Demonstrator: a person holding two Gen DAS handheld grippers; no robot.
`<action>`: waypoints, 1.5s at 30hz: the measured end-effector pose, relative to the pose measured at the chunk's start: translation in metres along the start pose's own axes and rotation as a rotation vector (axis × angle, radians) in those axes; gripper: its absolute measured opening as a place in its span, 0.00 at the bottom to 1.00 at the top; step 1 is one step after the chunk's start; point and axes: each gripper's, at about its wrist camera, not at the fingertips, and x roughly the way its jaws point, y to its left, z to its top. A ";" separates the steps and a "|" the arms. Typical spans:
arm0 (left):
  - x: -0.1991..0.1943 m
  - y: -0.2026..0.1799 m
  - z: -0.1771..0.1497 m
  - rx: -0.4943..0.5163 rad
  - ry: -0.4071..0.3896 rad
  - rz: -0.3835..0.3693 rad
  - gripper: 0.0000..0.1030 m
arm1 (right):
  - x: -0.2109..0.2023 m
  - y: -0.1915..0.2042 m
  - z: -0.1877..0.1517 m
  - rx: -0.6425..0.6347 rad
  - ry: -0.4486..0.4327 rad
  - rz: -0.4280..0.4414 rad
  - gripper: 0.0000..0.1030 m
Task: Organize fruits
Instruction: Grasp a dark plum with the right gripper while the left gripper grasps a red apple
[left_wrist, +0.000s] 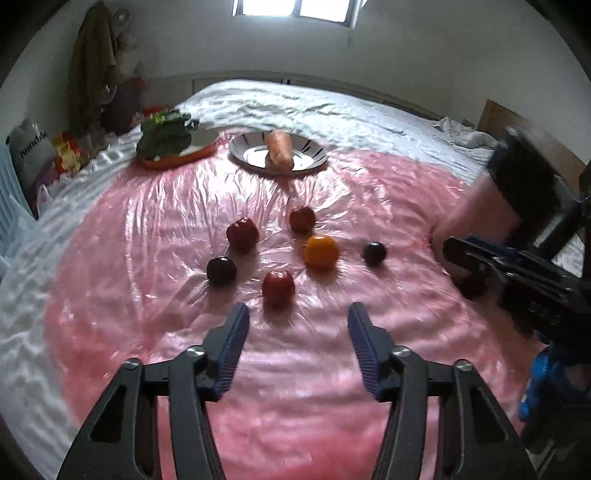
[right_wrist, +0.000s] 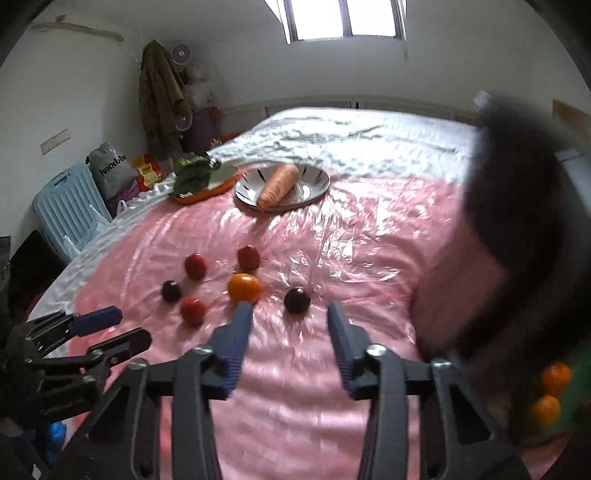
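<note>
Honestly, the step here looks like lining up two pickups at once on the bed (left_wrist: 332, 103), which is covered in a pink plastic sheet (left_wrist: 332, 387). The left gripper (left_wrist: 295, 314) has its fingers spread with nothing between them, hovering just short of the nearest red apple (left_wrist: 278, 288). The right gripper (right_wrist: 290, 314) is also spread and empty, framing the dark plum (right_wrist: 297, 300) with the orange (right_wrist: 243, 287) just beside its left finger. Six fruits sit mid-sheet, well short of the silver plate (left_wrist: 314, 162) with the carrot (left_wrist: 279, 149) toward the far edge. Best bet: centre each fruit before squeezing, since round fruit on slick plastic will probably roll away.
</note>
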 end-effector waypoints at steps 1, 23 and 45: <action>0.006 0.003 0.001 -0.012 0.014 -0.002 0.40 | 0.013 -0.002 0.002 0.003 0.012 0.002 0.67; 0.074 0.017 0.019 -0.147 0.157 0.011 0.31 | 0.093 -0.012 0.015 0.044 0.187 0.008 0.62; 0.093 0.025 0.015 -0.154 0.187 -0.015 0.26 | 0.126 -0.006 0.006 0.003 0.264 0.004 0.51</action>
